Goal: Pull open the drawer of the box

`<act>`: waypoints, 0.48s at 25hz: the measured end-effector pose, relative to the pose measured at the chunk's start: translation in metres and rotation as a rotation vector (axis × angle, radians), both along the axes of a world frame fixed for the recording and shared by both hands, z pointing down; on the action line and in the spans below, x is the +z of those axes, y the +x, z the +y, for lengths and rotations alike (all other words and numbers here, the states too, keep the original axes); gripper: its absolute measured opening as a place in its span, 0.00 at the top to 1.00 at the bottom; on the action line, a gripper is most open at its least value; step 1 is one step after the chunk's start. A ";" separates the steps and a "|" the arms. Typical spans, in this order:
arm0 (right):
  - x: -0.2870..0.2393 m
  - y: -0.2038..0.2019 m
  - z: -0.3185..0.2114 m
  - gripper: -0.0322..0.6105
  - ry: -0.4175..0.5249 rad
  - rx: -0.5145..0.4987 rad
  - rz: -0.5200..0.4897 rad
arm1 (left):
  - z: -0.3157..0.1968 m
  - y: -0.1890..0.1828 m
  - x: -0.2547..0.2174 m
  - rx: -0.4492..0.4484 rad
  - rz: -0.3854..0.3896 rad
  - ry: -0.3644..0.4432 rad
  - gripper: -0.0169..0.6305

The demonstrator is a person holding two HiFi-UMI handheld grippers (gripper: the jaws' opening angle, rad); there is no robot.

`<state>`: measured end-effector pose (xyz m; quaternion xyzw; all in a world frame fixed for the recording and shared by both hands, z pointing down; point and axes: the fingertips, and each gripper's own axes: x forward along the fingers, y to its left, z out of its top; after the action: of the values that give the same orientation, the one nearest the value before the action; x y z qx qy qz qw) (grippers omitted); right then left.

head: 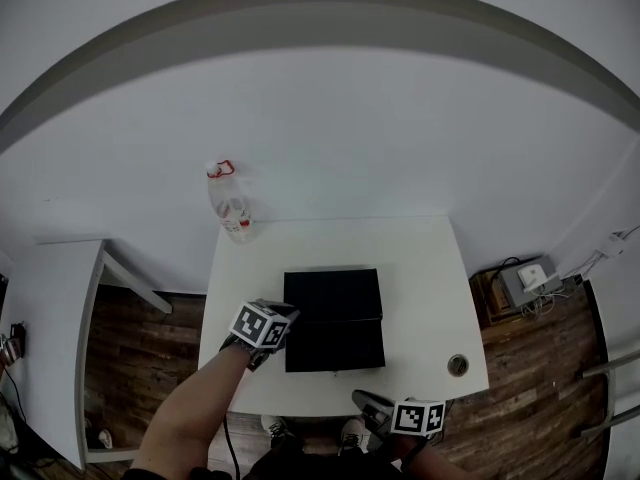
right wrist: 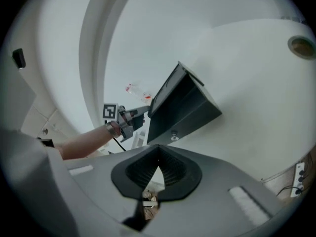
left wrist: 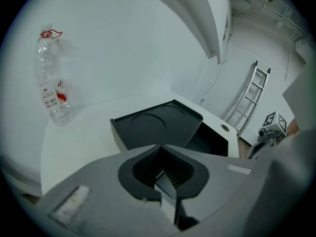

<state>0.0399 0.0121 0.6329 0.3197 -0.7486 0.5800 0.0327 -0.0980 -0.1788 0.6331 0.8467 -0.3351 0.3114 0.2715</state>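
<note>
As it hangs closed and empty, the right tool (head: 365,402) has the small drawer knob (head: 335,372) of the black box (head: 331,293) at ten o'clock.

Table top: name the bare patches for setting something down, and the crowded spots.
Widest bare patch: the table's right side, between the box and the right edge, down to the cable hole. A strip lies behind the box, right of the bottle. Crowded: the left strip, where the left gripper sits by the box, and the front edge before the open drawer.
</note>
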 end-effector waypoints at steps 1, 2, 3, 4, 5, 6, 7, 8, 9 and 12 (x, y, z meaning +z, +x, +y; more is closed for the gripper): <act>-0.009 0.007 -0.002 0.94 0.022 0.010 -0.013 | 0.006 -0.002 -0.007 -0.006 0.019 0.016 0.97; -0.018 0.014 -0.006 0.94 0.043 0.023 -0.028 | 0.015 -0.003 -0.014 -0.007 0.048 0.026 0.97; -0.027 0.022 -0.009 0.94 0.064 0.039 -0.045 | 0.026 -0.003 -0.021 -0.005 0.086 0.027 0.97; -0.036 0.029 -0.013 0.94 0.083 0.056 -0.062 | 0.040 -0.001 -0.026 -0.003 0.131 0.021 0.97; -0.045 0.036 -0.016 0.94 0.103 0.072 -0.078 | 0.057 0.002 -0.031 0.001 0.180 0.006 0.97; -0.053 0.042 -0.019 0.94 0.121 0.084 -0.093 | 0.076 0.007 -0.035 0.005 0.231 -0.015 0.97; -0.060 0.047 -0.020 0.94 0.136 0.093 -0.109 | 0.097 0.013 -0.039 0.010 0.280 -0.041 0.97; -0.068 0.050 -0.021 0.94 0.149 0.095 -0.122 | 0.117 0.020 -0.042 0.015 0.325 -0.067 0.97; -0.075 0.051 -0.021 0.94 0.160 0.090 -0.133 | 0.137 0.026 -0.045 0.018 0.365 -0.089 0.97; -0.099 0.046 -0.018 0.94 0.194 0.045 -0.170 | 0.185 0.043 -0.055 -0.024 0.485 -0.135 0.97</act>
<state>0.0861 -0.0057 0.5338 0.2878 -0.7939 0.5304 -0.0748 -0.0545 0.0067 0.5783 0.8726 -0.2487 0.1176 0.4035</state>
